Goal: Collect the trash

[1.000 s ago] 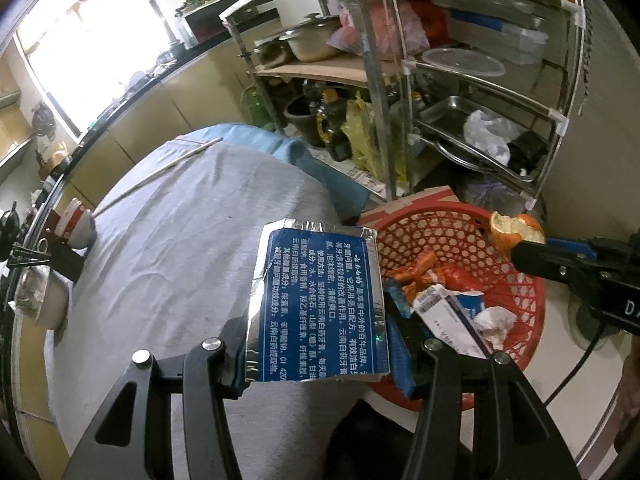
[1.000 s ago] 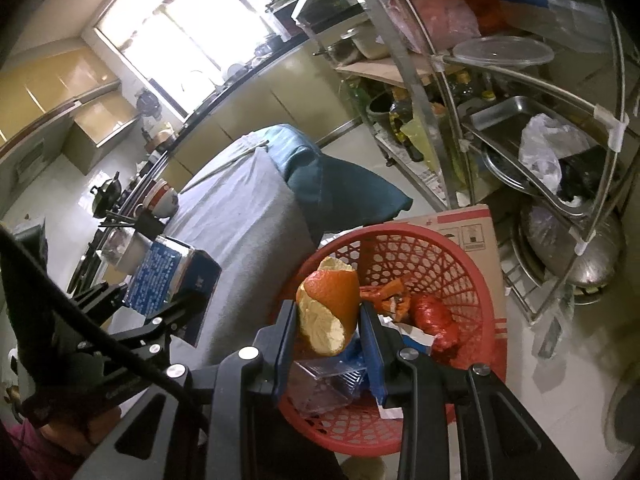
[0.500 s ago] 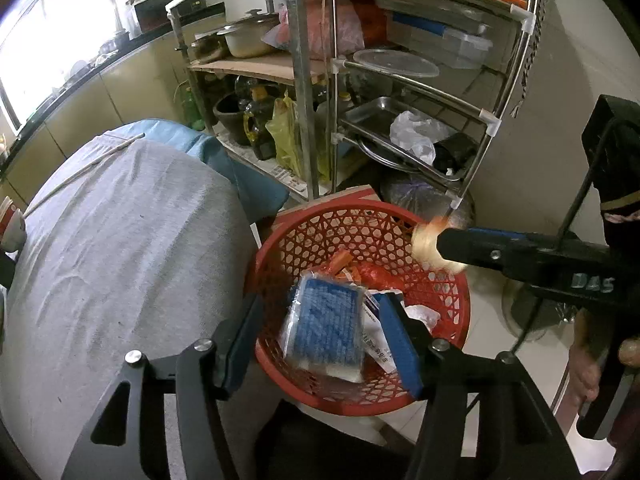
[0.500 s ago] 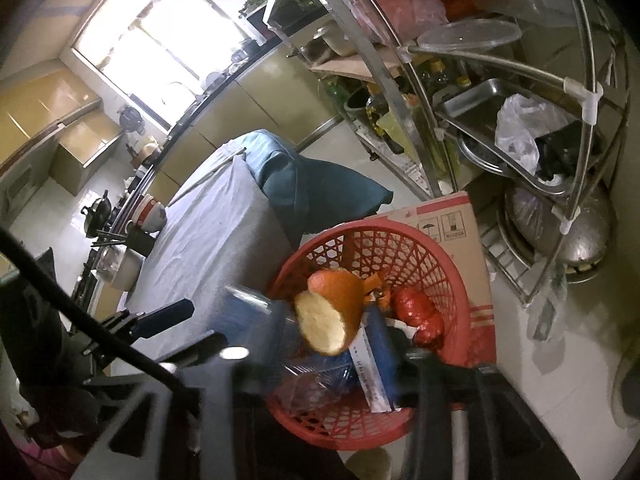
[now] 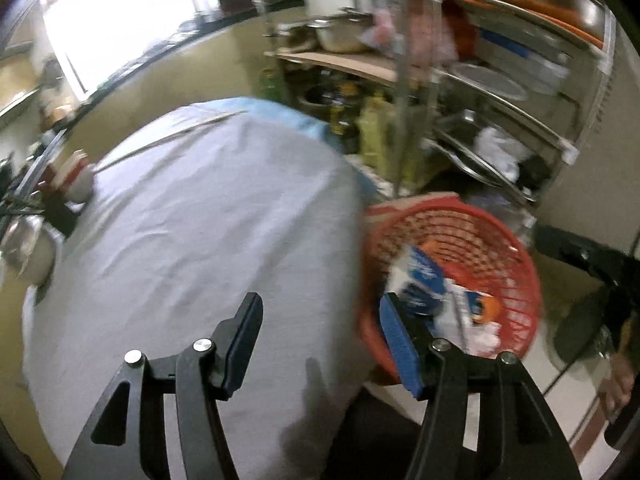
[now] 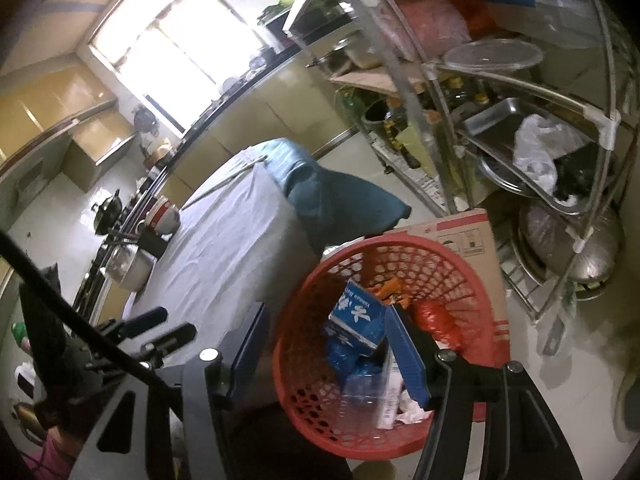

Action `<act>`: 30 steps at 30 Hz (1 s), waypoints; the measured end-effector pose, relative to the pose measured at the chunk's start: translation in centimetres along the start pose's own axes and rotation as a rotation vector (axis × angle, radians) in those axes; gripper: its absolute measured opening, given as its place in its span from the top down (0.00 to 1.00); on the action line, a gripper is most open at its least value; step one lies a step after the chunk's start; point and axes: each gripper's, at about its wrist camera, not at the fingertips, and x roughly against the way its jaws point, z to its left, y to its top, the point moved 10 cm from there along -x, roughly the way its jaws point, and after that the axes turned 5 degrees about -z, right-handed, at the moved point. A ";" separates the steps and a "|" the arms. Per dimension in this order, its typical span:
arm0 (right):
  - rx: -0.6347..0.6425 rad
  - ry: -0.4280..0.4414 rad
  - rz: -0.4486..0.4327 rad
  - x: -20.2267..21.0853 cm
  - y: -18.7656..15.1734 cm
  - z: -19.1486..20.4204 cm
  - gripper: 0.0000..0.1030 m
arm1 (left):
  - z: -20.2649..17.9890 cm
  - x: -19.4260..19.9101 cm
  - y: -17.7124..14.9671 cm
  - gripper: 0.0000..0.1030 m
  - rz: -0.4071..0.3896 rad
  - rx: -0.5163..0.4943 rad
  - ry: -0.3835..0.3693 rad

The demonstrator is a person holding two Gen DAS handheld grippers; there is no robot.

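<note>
A red plastic basket (image 6: 486,312) stands on the floor beside the table and shows in the left wrist view (image 5: 516,258) too. It holds the blue foil packet (image 6: 358,318), a red wrapper (image 6: 434,314), clear plastic and paper scraps. The packet also shows in the left wrist view (image 5: 422,278). My left gripper (image 5: 320,330) is open and empty over the table edge, left of the basket. My right gripper (image 6: 326,344) is open and empty above the basket's near side. The orange peel is hidden.
The table under a grey cloth (image 5: 192,224) fills the left side, with bowls (image 6: 162,216) at its far edge. A cardboard box (image 6: 456,230) stands behind the basket. A metal rack (image 6: 520,112) full of trays and bottles stands at the right.
Both grippers opened. The blue packet and the orange peel dropped into the red basket. My left gripper swung back left over the table.
</note>
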 end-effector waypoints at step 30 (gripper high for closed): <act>0.241 0.020 0.018 -1.8 -2.7 10.8 0.37 | 12.4 6.2 -2.9 0.25 -0.118 0.182 0.277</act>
